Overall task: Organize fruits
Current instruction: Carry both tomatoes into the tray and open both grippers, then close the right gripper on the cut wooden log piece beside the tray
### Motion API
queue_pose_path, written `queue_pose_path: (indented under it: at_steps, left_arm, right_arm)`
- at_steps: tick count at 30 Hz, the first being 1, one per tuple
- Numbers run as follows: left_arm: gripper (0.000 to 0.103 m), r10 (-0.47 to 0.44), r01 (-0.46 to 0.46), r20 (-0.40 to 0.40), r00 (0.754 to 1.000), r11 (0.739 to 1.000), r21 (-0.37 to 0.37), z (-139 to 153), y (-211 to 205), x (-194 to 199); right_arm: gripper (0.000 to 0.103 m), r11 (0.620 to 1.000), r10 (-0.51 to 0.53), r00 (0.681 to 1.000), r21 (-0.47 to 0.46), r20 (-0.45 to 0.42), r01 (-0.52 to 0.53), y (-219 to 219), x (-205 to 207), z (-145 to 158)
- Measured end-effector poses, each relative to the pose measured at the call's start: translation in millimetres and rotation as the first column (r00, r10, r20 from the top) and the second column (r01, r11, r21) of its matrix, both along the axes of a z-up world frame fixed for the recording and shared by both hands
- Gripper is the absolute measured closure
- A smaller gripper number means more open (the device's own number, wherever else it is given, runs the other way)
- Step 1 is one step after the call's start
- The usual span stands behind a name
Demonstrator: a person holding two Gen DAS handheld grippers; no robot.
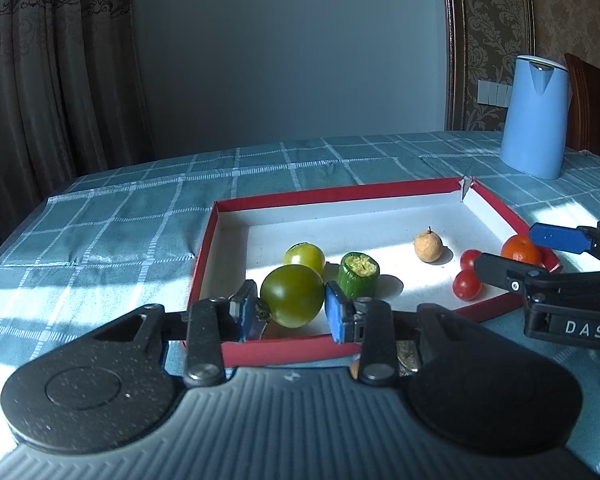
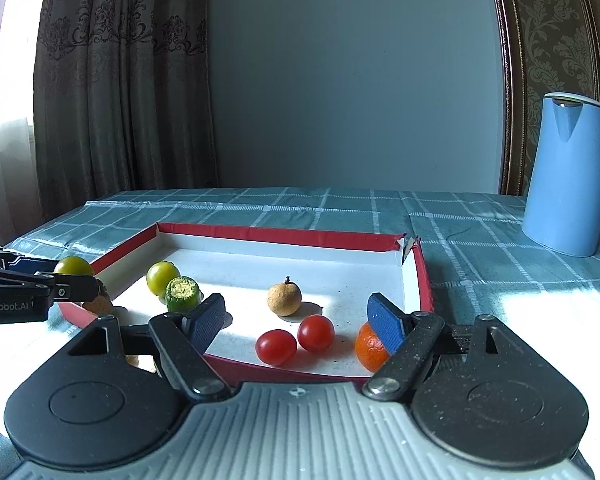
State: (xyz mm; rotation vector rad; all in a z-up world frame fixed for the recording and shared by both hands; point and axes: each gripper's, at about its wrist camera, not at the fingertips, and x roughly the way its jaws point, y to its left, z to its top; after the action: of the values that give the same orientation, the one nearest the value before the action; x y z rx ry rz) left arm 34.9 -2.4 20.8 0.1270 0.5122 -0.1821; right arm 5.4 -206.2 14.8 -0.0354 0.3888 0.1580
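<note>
A red-rimmed white tray (image 1: pixel 228 240) (image 2: pixel 260 234) lies on the checked tablecloth. My left gripper (image 1: pixel 290 310) is shut on a large green tomato (image 1: pixel 292 295) (image 2: pixel 73 266), held above the tray's near left corner. In the tray lie a smaller green tomato (image 1: pixel 305 258) (image 2: pixel 162 277), a cut green cucumber piece (image 1: pixel 359 274) (image 2: pixel 183 294), a tan longan (image 1: pixel 428 246) (image 2: pixel 285 299), two red cherry tomatoes (image 1: pixel 467 283) (image 2: pixel 276 346) and a small orange (image 1: pixel 520 250) (image 2: pixel 370 346). My right gripper (image 2: pixel 300 320) (image 1: pixel 518 254) is open over the tray's near right part, its right pad beside the orange.
A light blue kettle (image 1: pixel 534 118) (image 2: pixel 566 176) stands at the back right of the table. Another tan fruit (image 2: pixel 98 306) lies on the cloth by the tray's left corner, under my left gripper. Curtains and a grey wall stand behind the table.
</note>
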Motion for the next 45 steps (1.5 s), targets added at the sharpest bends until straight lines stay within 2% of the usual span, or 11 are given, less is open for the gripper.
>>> queue_pose_path:
  at_steps: [6, 10, 12, 14, 15, 18, 24, 29, 35, 40, 45]
  left_arm:
    - [0.069, 0.012, -0.011, -0.020, 1.000, 0.999, 0.039, -9, -15, 24]
    - [0.065, 0.022, -0.021, -0.030, 0.999, 0.999, 0.044, -14, -17, 33]
    - [0.052, 0.041, -0.041, -0.006, 0.999, 0.997, 0.059, -16, -16, 30]
    - [0.027, 0.052, -0.054, 0.039, 0.998, 0.997, 0.060, -15, -13, 23]
    - [0.024, 0.057, -0.060, 0.055, 0.997, 0.997, 0.058, -13, -11, 19]
    - [0.006, 0.069, -0.071, 0.067, 0.995, 0.997, 0.027, -12, 0, 6]
    - [0.004, 0.073, -0.074, 0.038, 0.997, 0.997, 0.029, -17, 15, -20]
    - [0.002, 0.078, -0.078, -0.009, 0.997, 0.997, 0.023, -24, 23, -31]
    - [0.000, 0.147, -0.144, -0.075, 0.986, 0.989, 0.045, -31, 29, -21]
    - [0.000, 0.199, -0.194, -0.146, 0.969, 0.980, 0.048, -38, 36, -10]
    - [0.000, 0.202, -0.197, -0.143, 0.969, 0.979, 0.051, -38, 36, -12]
  right_arm:
    - [0.025, 0.997, 0.039, 0.999, -0.071, 0.009, -0.038, 14, -7, -2]
    - [0.025, 0.996, 0.050, 0.999, -0.067, 0.003, -0.050, 15, -8, -2]
    - [0.025, 0.997, 0.061, 0.998, -0.057, -0.001, -0.061, 15, -8, -2]
    - [0.025, 0.995, 0.089, 0.996, -0.042, -0.005, -0.089, 14, -9, -1]
    - [0.025, 0.994, 0.106, 0.994, -0.040, -0.010, -0.106, 15, -10, -1]
    - [0.025, 0.986, 0.157, 0.987, -0.054, -0.042, -0.160, 22, -13, -4]
    - [0.025, 0.967, 0.245, 0.966, -0.057, -0.077, -0.250, 34, -24, -7]
    - [0.025, 0.959, 0.271, 0.955, -0.049, -0.116, -0.278, 39, -26, -10]
    - [0.025, 0.958, 0.265, 0.946, -0.057, -0.185, -0.280, 46, -17, -15]
    - [0.025, 0.972, 0.227, 0.939, -0.003, -0.258, -0.236, 51, 0, -22]
    - [0.026, 0.980, 0.184, 0.947, -0.023, -0.262, -0.197, 64, 3, -24]
